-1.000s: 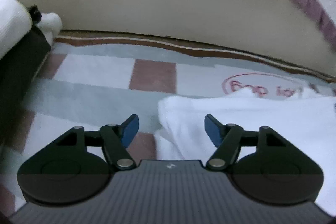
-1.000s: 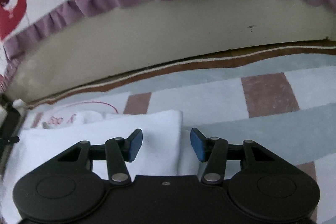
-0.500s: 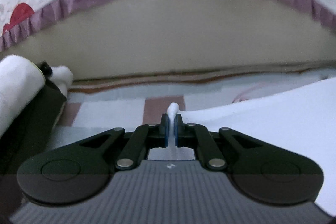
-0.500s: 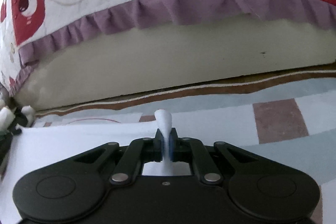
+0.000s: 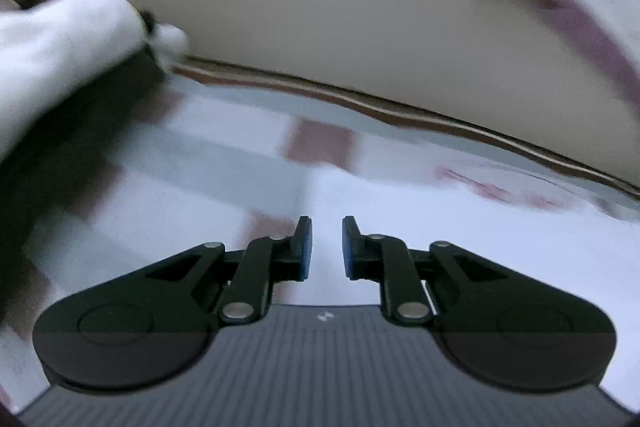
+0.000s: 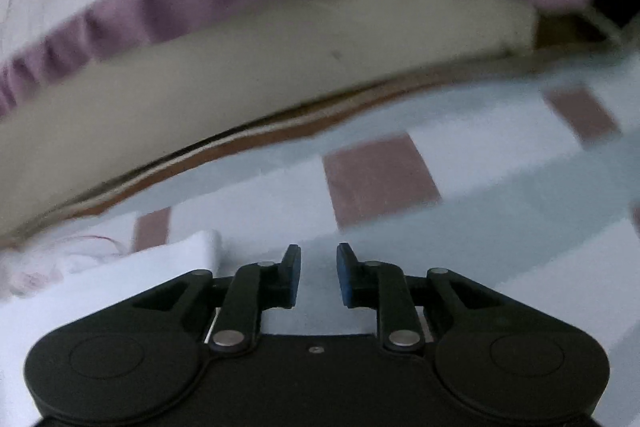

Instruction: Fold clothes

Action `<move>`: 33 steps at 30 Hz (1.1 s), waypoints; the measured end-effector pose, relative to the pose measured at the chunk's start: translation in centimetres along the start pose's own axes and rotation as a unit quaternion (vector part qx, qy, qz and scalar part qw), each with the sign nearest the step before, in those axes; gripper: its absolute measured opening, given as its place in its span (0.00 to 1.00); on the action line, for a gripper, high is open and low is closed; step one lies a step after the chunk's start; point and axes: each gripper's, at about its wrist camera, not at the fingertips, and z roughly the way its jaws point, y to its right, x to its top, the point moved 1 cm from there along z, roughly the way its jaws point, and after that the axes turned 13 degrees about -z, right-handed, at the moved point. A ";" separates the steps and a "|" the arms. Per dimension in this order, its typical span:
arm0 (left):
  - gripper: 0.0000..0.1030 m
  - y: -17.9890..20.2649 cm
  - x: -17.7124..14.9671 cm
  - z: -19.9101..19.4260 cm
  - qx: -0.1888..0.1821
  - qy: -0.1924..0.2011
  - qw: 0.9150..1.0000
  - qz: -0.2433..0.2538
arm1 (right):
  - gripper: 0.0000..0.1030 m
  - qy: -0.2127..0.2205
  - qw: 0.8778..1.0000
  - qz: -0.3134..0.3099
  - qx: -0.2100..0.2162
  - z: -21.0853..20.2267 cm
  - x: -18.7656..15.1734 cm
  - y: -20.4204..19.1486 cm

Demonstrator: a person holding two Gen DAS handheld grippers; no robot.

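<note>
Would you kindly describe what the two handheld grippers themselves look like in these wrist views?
The left gripper and right gripper look alike: black linkage arms with silver pivot pins, rounded black housings on each side, and blue pads lining the fingers. The left one's body is ribbed dark grey with a small white mark; the right one's is plain black with a small screw. No cables, hands or sleeves show.

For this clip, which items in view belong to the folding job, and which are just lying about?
Job:
- white cloth garment with a red print
- left gripper, jaws apart, empty
- right gripper, jaws apart, empty

Lying about:
- checked grey, white and brown bedsheet
- cream mattress with a purple frilled cover
- white and dark bundle
</note>
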 end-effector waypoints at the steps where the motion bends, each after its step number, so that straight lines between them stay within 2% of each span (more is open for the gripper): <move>1: 0.15 0.2 -1.0 -0.7 -0.016 -0.016 1.000 0.009 | 0.38 -0.005 0.999 0.035 0.038 -1.0 -0.5 0.7; 3: 0.15 0.7 -3.4 -1.8 -0.020 -0.045 0.998 0.036 | 0.48 -0.018 0.995 0.049 0.082 -2.4 -1.8 0.2; 5: 0.15 0.9 -5.3 -1.9 -0.011 -0.067 0.996 0.053 | 0.48 -0.032 0.990 0.057 0.123 -3.8 -3.1 -0.5; 9: 0.15 0.1 -7.5 -1.6 0.013 -0.087 0.995 0.054 | 0.49 -0.070 0.996 0.003 0.064 -5.8 -6.8 -2.9; 12: 0.15 0.2 -7.7 -2.1 0.023 -0.088 0.994 0.058 | 0.49 -0.103 0.992 -0.001 0.078 -6.5 -8.6 -3.4; 15: 0.16 0.1 -7.5 -2.4 0.023 -0.097 0.994 0.046 | 0.49 -0.116 0.989 0.018 0.093 -6.9 -9.3 -3.5; 16: 0.16 -0.1 -7.4 -2.4 0.021 -0.099 0.994 0.040 | 0.41 -0.116 0.987 0.028 0.104 -7.0 -9.4 -3.4; 17: 0.16 -0.4 -7.3 -2.4 0.018 -0.100 0.994 0.033 | 0.31 -0.116 0.988 0.022 0.099 -7.0 -9.4 -3.5; 18: 0.16 -0.6 -7.3 -2.4 0.016 -0.102 0.994 0.026 | 0.06 -0.114 0.989 0.010 0.091 -7.0 -9.4 -3.6; 20: 0.15 -0.5 -7.5 -2.6 0.029 -0.100 0.994 0.041 | 0.05 -0.111 0.991 -0.013 0.073 -7.1 -9.4 -4.0; 22: 0.14 -0.4 -7.8 -2.9 0.043 -0.097 0.993 0.056 | 0.03 -0.119 0.990 -0.072 0.000 -7.7 -10.0 -4.3; 24: 0.13 -0.4 -8.1 -3.1 0.056 -0.094 0.991 0.070 | 0.02 -0.132 0.989 -0.066 -0.011 -7.7 -10.6 -3.9; 27: 0.14 -0.2 -8.5 -3.4 0.076 -0.091 0.989 0.092 | 0.02 -0.145 0.984 -0.091 -0.042 -7.8 -10.8 -4.3; 28: 0.16 0.0 -8.8 -3.5 0.103 -0.084 0.985 0.114 | 0.02 -0.144 0.984 -0.094 -0.049 -8.0 -10.8 -4.4; 29: 0.20 0.2 -9.2 -3.5 0.114 -0.075 0.980 0.142 | 0.03 -0.146 0.983 -0.093 -0.056 -8.1 -10.8 -4.4; 31: 0.19 0.3 -9.2 -3.6 0.110 -0.078 0.978 0.157 | 0.08 -0.151 0.983 -0.085 -0.067 -8.2 -10.9 -4.3; 33: 0.18 0.5 -8.8 -4.9 0.095 -0.078 0.981 0.147 | 0.10 -0.147 0.984 -0.065 -0.082 -8.7 -10.9 -3.9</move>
